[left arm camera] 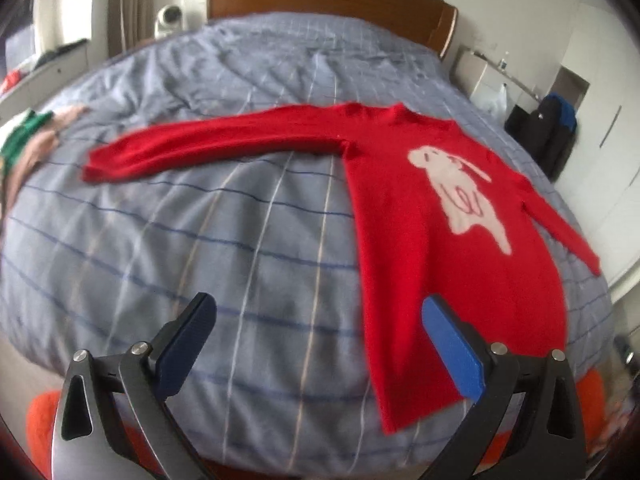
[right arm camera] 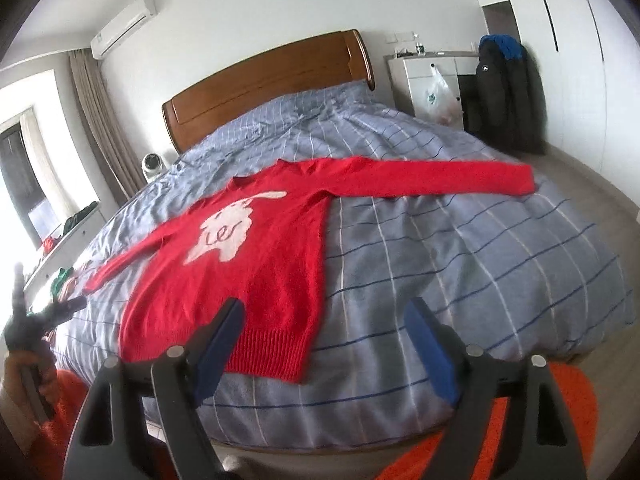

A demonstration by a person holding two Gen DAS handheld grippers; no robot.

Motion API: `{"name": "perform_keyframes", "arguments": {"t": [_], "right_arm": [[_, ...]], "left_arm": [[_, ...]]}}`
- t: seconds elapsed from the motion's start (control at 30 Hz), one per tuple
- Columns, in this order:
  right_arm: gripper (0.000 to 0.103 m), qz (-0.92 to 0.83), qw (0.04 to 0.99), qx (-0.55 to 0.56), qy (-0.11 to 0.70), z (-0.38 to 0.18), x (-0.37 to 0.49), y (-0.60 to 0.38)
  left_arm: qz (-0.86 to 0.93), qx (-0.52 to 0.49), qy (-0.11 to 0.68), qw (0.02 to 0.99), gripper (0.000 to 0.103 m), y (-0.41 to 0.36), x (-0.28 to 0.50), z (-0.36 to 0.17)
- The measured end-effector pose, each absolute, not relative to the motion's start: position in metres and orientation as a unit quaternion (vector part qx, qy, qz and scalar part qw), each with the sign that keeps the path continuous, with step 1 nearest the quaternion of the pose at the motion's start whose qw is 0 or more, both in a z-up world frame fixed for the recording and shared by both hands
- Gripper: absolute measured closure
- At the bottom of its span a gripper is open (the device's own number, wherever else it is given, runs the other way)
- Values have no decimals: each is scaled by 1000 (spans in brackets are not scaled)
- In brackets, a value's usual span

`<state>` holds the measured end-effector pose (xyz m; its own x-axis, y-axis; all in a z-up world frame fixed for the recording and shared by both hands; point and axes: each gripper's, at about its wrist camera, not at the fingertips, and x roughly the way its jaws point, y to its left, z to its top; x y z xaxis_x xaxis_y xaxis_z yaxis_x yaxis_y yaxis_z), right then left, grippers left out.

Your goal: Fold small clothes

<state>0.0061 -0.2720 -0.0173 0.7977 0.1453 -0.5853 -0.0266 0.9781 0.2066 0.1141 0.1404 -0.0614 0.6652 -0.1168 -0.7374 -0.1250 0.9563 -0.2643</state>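
A red sweater [left arm camera: 420, 232] with a white animal figure lies flat, face up, on the blue checked bedcover [left arm camera: 200, 240]. Both long sleeves are spread out sideways. In the right wrist view the same sweater [right arm camera: 256, 264] shows its ribbed hem [right arm camera: 264, 356] near the bed's front edge. My left gripper [left arm camera: 320, 304] hovers open above the bedcover, its right finger [left arm camera: 452, 344] over the sweater's lower left side. My right gripper [right arm camera: 326, 306] is also open and empty, above the hem's right corner. Neither one touches the cloth.
A pile of green and pink clothes [left arm camera: 28, 140] lies at the bed's left edge. A wooden headboard [right arm camera: 272, 80] closes the far end, with a white round device [right arm camera: 154, 164] beside it. A dark jacket [right arm camera: 504, 96] hangs at the right. Orange fabric [right arm camera: 560, 400] shows below the bed's front edge.
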Motion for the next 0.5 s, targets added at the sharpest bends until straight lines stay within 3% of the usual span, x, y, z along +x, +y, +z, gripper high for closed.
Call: {"name": "perform_keyframes", "arguments": {"t": [0.37,0.5], "right_arm": [[22,7,927,65,370,-45,20,-263],[22,-4,914,65,400,-56,34,-258]], "left_arm": [[-37,-4,389,920,0,149,230,-115],[-16,2,406,914,0,149,238,-125]]}}
